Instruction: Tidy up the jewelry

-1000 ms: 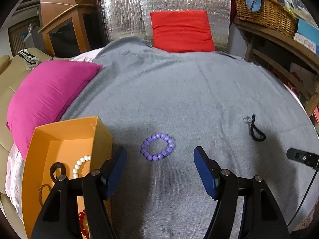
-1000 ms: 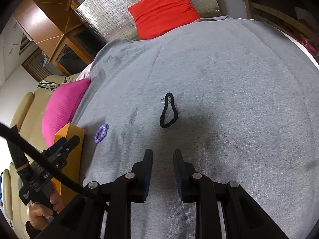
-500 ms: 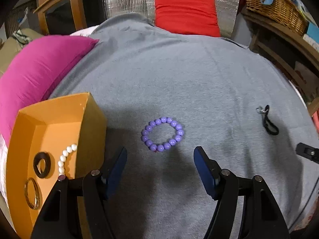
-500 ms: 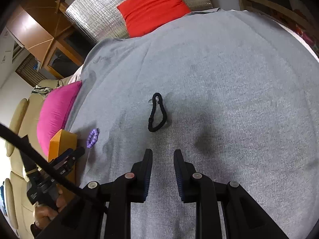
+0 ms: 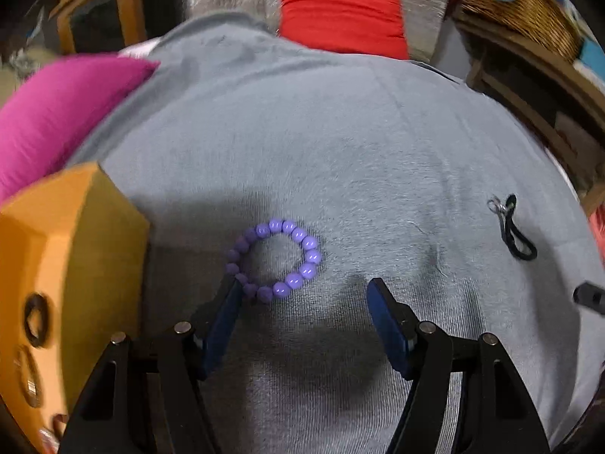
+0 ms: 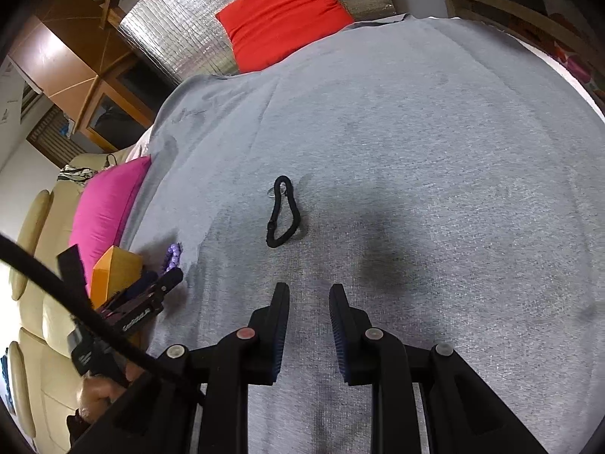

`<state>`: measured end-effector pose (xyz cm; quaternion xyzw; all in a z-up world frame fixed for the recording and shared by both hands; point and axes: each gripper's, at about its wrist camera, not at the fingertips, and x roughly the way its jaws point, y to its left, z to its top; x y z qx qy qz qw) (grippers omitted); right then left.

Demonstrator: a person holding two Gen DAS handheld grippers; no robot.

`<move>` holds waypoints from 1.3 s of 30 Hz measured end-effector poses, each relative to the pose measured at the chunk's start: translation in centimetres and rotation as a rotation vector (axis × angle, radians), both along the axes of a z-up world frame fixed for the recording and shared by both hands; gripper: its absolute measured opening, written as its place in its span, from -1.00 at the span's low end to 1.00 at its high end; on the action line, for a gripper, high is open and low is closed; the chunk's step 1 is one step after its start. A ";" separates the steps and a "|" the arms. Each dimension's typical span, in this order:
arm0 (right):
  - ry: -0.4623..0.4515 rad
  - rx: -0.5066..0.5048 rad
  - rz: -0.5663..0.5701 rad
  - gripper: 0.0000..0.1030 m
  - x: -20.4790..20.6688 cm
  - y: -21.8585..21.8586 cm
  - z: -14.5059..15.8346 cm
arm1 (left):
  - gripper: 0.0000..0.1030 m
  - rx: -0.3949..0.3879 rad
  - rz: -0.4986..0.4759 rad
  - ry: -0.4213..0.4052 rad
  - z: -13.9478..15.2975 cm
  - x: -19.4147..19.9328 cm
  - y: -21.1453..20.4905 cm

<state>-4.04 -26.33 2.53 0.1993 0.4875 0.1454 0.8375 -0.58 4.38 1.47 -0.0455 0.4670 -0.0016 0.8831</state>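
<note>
A purple bead bracelet (image 5: 275, 260) lies flat on the grey cloth (image 5: 340, 143). My left gripper (image 5: 304, 289) is open and low over the cloth, its left fingertip touching the bracelet's near left edge. An orange box (image 5: 68, 242) stands just left of it and holds a black ring (image 5: 36, 319) and other pieces. A black cord loop with a small metal ring (image 5: 514, 230) lies to the right; in the right wrist view it (image 6: 283, 213) is ahead of my right gripper (image 6: 309, 291), which is empty with its jaws only narrowly apart. The bracelet (image 6: 173, 255) and box (image 6: 113, 270) show there at left.
A pink cushion (image 5: 56, 113) lies at the far left and a red cushion (image 5: 342, 13) at the back against a silver panel. A wicker basket (image 5: 522, 3) sits on a wooden shelf at the right. My left gripper's body (image 6: 140, 302) shows in the right wrist view.
My left gripper has moved down and forward to the purple bracelet, its left finger now reaching the beads. My right gripper has edged a little closer to the black cord loop.
</note>
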 end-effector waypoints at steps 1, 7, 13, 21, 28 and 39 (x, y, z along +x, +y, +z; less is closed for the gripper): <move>0.000 -0.001 -0.002 -0.54 0.0 -0.1 0.0 | 0.26 -0.015 0.003 0.000 -0.1 0.1 0.2; 0.005 -0.005 -0.013 -0.54 -0.2 -0.8 -0.2 | -0.44 -0.076 -0.025 -0.020 0.0 0.3 -0.1; 0.007 -0.001 -0.018 -0.54 -0.1 -0.8 -0.1 | -0.69 -0.152 -0.114 -0.026 1.0 -0.3 -1.8; 0.012 -0.007 -0.005 -0.54 0.0 -0.1 -0.4 | -0.68 -0.086 0.004 -0.050 1.2 -0.5 0.1; 0.025 -0.008 -0.007 -0.54 -0.1 -0.1 -0.8 | -0.40 -0.061 0.036 -0.046 0.1 0.4 0.3; -0.011 0.018 -0.050 -0.54 2.1 0.0 -0.7 | -0.72 -0.115 -0.056 -0.038 0.0 0.9 -1.3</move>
